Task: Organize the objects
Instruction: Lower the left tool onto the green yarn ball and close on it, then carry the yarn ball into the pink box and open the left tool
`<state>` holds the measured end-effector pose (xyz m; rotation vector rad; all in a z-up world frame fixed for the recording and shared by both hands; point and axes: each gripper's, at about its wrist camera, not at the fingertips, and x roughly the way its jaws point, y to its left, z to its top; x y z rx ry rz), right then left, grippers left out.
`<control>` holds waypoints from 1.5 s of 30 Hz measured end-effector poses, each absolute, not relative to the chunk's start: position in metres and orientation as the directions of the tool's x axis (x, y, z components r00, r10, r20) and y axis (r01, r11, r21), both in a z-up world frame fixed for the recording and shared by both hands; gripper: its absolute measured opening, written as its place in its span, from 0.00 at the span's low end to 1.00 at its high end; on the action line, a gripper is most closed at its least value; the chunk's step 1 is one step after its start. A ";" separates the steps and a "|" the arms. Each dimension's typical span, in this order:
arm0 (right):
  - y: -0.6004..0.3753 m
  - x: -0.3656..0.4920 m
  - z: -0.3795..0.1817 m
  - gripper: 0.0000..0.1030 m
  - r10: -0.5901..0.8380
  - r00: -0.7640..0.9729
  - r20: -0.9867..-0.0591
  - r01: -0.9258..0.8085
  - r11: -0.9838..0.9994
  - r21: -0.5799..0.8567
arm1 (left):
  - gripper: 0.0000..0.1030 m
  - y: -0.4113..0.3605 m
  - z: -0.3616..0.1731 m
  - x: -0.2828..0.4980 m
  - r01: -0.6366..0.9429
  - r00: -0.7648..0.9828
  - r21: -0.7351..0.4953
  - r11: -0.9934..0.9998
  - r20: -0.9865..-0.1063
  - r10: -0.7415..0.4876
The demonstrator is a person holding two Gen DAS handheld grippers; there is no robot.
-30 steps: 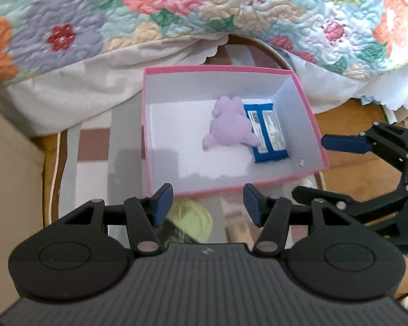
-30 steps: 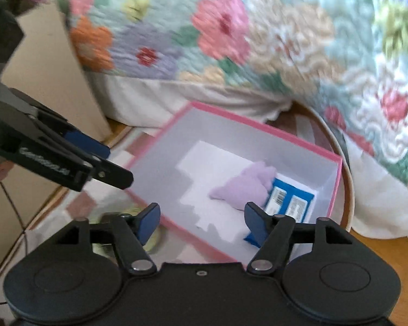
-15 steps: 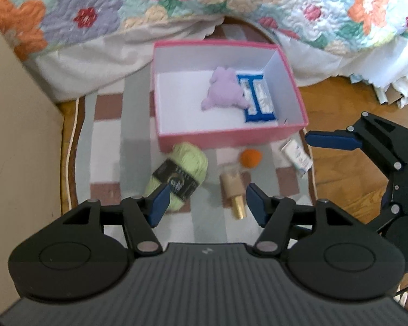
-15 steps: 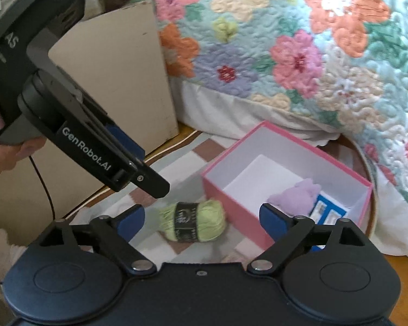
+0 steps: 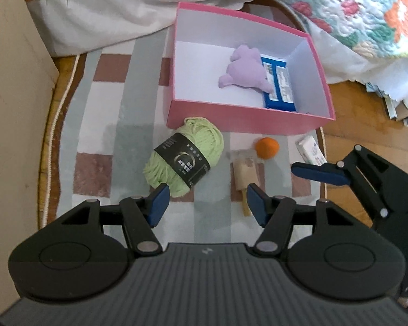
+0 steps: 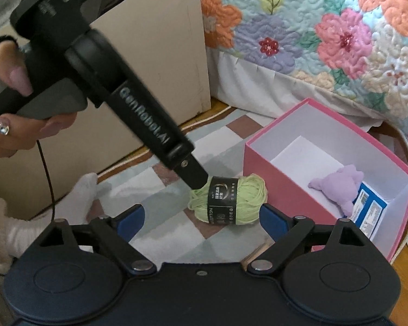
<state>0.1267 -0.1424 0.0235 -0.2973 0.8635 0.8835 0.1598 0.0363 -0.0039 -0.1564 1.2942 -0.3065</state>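
At the bottom of the left wrist view, the left tool (image 5: 205, 205) is seen with its blue pads spread apart and nothing held between them. Just above its left pad, at the centre of the frame, a green yarn ball (image 5: 185, 160) with a black band is laid on a checked rug (image 5: 106, 125). Above the right pad, a tan stick-shaped item (image 5: 244, 172) is seen on the rug, with an orange ball (image 5: 267, 148) just beside its upper end and a small white packet (image 5: 311, 152) further right at the rug's edge. At the right of the frame, the right tool (image 5: 319, 175) is shown in part; only one blue finger is visible there.

In the right wrist view, the right tool (image 6: 201, 218) is seen at the bottom with its pads wide apart and empty. The yarn ball (image 6: 231, 201) lies between and just above them, nearer the right pad. The tip of the left tool (image 6: 195, 178) is placed against the ball's upper left end; whether it touches cannot be told.

Beyond the yarn, a pink box (image 5: 244, 119) with a white interior is set on the rug. A lilac plush toy (image 5: 244, 72) and a blue packet (image 5: 278, 87) are contained at its right side, touching. A floral quilt (image 6: 326, 27) fills the upper right.
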 end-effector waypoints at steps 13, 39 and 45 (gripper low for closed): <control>-0.123 0.161 -0.045 0.91 0.533 0.372 -0.760 -0.808 0.589 0.017 | 0.60 0.059 -0.090 0.192 -0.015 0.234 -0.339 0.941 -0.916 -0.326; -0.105 0.188 -0.113 0.94 0.535 0.283 -0.796 -0.771 0.621 0.143 | 0.56 0.070 -0.130 0.189 0.028 0.313 -0.458 0.888 -0.840 -0.443; -0.107 0.174 -0.105 0.94 0.542 0.319 -0.777 -0.740 0.655 0.154 | 0.52 0.054 -0.120 0.183 0.078 0.267 -0.447 0.891 -0.852 -0.450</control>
